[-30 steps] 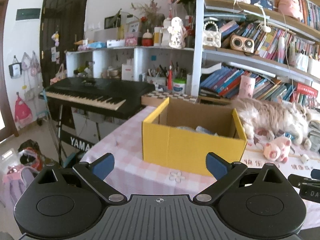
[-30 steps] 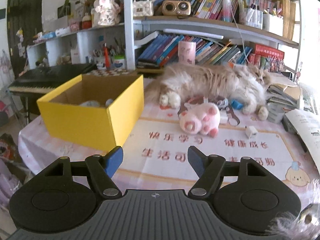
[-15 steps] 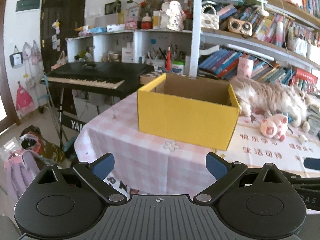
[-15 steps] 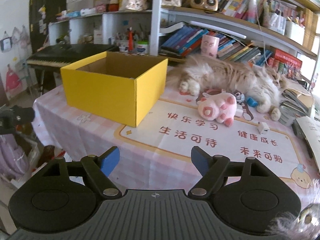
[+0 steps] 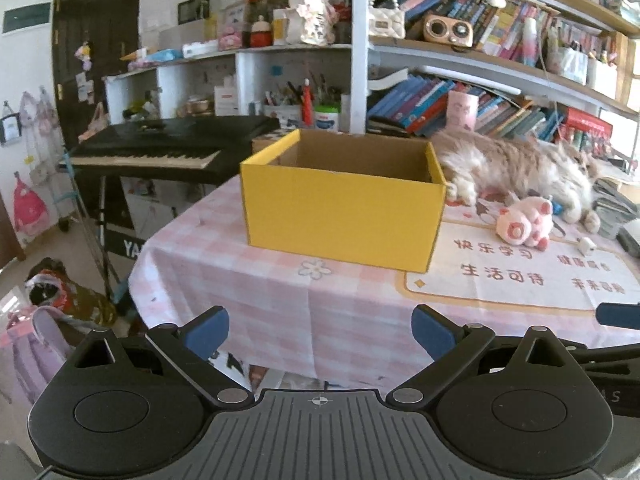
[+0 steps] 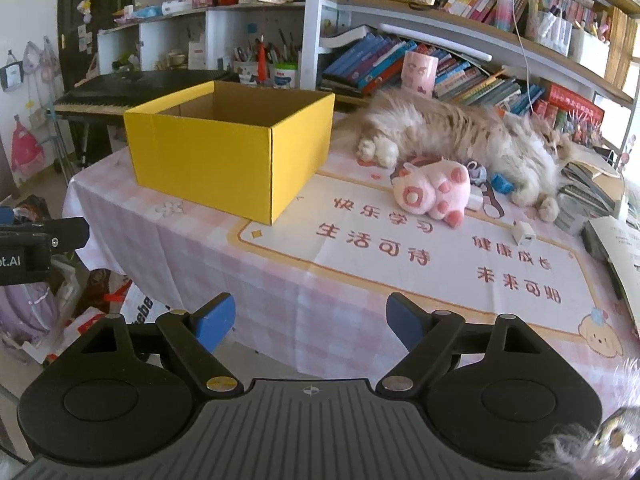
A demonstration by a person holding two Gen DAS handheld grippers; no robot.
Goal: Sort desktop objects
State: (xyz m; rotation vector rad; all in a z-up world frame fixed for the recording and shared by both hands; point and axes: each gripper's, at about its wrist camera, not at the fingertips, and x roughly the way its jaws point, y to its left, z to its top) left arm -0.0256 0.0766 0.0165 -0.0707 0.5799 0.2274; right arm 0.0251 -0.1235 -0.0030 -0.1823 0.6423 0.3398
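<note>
A yellow cardboard box [image 5: 344, 208] [image 6: 224, 152] stands open-topped on the left part of the pink checked tablecloth [image 5: 280, 292] [image 6: 256, 272]. Right of it lies a pink plush pig [image 5: 524, 226] [image 6: 434, 190], with a small white charger cube [image 6: 524, 234] [image 5: 586, 245] and small blue and grey items [image 6: 490, 178] nearby. My left gripper [image 5: 320, 330] is open and empty, well short of the table's front edge. My right gripper [image 6: 310, 324] holds nothing and its jaws are opening; it too hangs off the table's front. The box's inside is hidden from here.
A fluffy cat [image 6: 460, 136] [image 5: 516, 164] lies along the back of the table. Stacked books and papers [image 6: 592, 196] crowd the right end. A black keyboard [image 5: 168, 148] stands left of the table, bags [image 5: 48, 320] lie on the floor, bookshelves [image 6: 440, 40] behind.
Both grippers have drawn back and down from the table, so the box and pig look smaller and the front edge shows. The right jaws have spread wider.
</note>
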